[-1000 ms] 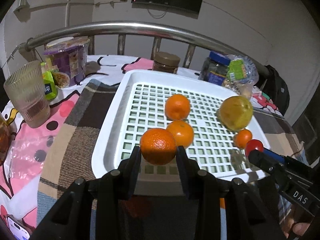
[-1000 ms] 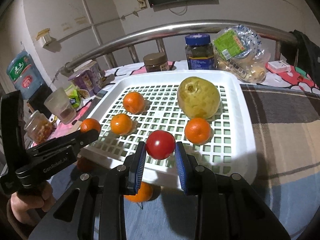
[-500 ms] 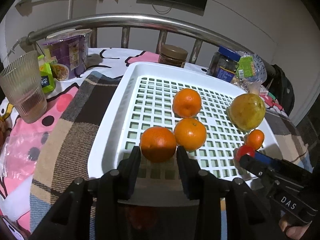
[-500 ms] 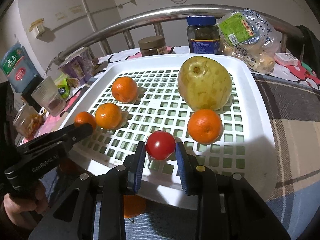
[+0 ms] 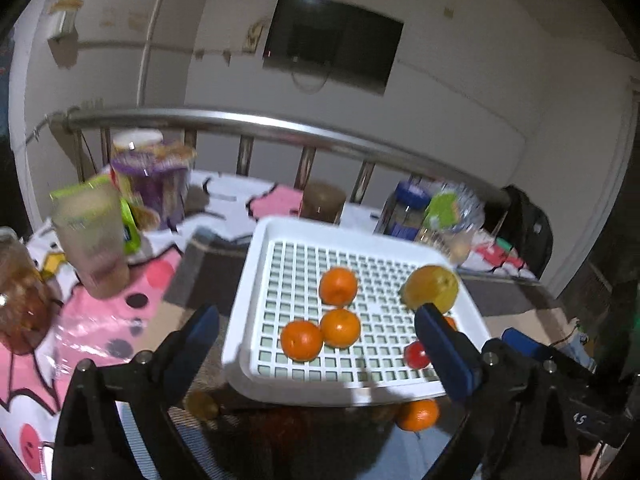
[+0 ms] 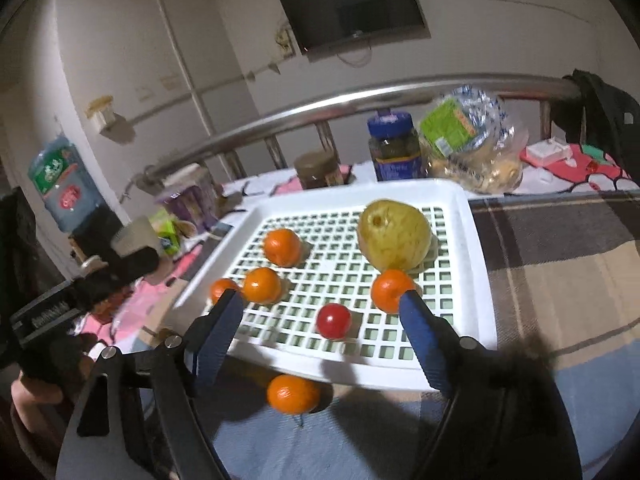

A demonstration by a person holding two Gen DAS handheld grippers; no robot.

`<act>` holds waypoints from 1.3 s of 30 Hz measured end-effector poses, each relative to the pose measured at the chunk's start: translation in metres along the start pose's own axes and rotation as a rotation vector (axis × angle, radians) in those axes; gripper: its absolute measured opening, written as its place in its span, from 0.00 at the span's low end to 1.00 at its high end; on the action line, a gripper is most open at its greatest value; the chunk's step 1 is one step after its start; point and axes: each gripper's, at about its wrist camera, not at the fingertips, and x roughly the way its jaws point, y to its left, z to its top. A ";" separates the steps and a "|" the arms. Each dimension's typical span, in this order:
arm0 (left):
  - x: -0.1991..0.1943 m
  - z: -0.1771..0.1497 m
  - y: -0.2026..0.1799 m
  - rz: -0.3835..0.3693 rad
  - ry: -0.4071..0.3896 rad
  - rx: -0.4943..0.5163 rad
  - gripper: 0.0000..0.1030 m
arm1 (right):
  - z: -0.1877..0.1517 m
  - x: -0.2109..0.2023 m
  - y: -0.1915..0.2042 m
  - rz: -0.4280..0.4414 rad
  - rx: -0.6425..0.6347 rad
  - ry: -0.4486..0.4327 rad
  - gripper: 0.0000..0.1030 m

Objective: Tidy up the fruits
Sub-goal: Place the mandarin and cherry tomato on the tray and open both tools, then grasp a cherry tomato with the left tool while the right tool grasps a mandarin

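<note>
On the checked blanket sits a white slotted tray [image 6: 476, 264] holding four oranges [image 6: 282, 246], a yellow pear [image 6: 394, 238] and a small red tomato [image 6: 333, 321]. One more orange [image 6: 293, 393] lies off the tray, on the blanket just before its near edge. Both grippers hover near that edge, empty: the left gripper [image 5: 316, 344] has its jaws spread wide, and the right gripper [image 6: 320, 328] is likewise wide apart, holding nothing.

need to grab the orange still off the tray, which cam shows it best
Right wrist view: the loose orange lies in plain sight before the white tray. Left wrist view shows it dim, in shadow.
</note>
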 end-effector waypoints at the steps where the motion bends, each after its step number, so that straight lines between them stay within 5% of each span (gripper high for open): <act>1: -0.007 0.001 0.001 -0.001 -0.011 0.003 0.97 | -0.001 -0.004 0.002 0.003 -0.007 -0.007 0.78; 10: -0.036 -0.017 0.004 0.021 -0.023 0.051 0.97 | -0.017 -0.028 0.011 0.064 -0.035 -0.027 0.81; 24: 0.000 -0.067 0.001 0.047 0.135 0.111 0.96 | -0.053 -0.005 0.012 0.030 -0.090 0.108 0.81; 31: 0.023 -0.079 0.006 0.064 0.209 0.106 0.80 | -0.065 0.015 0.019 0.016 -0.140 0.181 0.80; 39: 0.038 -0.085 0.012 0.073 0.247 0.093 0.58 | -0.068 0.036 0.026 0.007 -0.165 0.240 0.59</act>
